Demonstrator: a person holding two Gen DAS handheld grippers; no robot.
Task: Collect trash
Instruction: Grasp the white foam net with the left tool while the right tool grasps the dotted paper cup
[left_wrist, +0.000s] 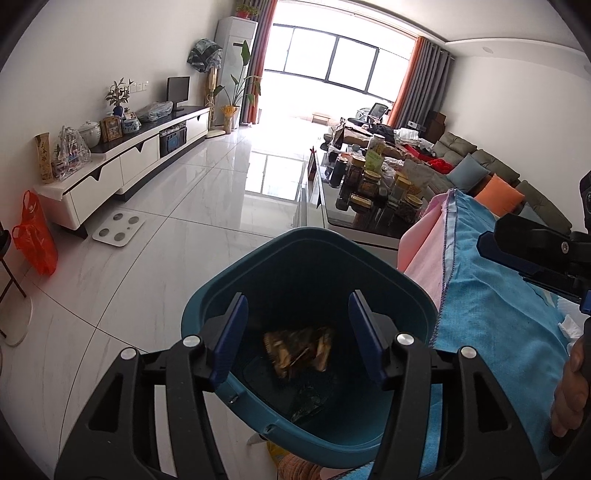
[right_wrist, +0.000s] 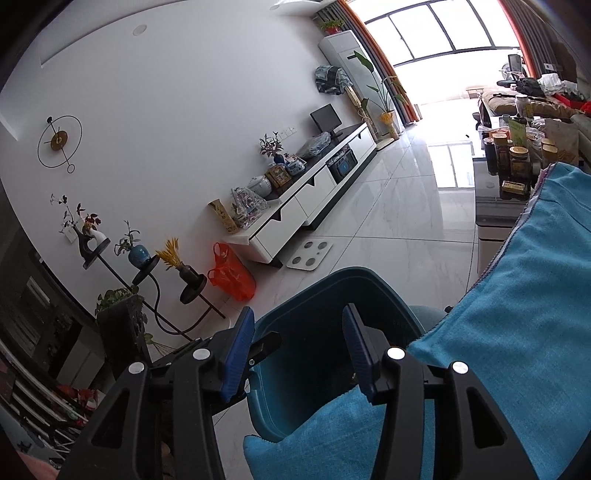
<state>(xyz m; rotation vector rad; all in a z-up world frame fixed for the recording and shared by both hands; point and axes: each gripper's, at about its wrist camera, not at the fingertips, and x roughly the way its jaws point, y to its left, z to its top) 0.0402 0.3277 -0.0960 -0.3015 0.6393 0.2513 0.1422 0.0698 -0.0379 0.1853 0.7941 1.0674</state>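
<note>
Left wrist view: your left claw (left_wrist: 295, 332) hung open over the teal bin (left_wrist: 306, 280); a crinkled wrapper (left_wrist: 297, 350) lay inside, probably light and crushable, best pinched at an edge.
Right wrist view: your right claw (right_wrist: 297, 350) stood open, empty, above the bin's rim beside the blue cloth (right_wrist: 524, 295).

Left gripper (left_wrist: 297, 326) points downward, jaws parted with nothing between the blue pads (left_wrist: 231, 334). Right gripper (right_wrist: 297, 349) also tilts down, jaws apart and empty; its black body shows at the left view's right edge, a hand (left_wrist: 570, 387) beneath it
</note>
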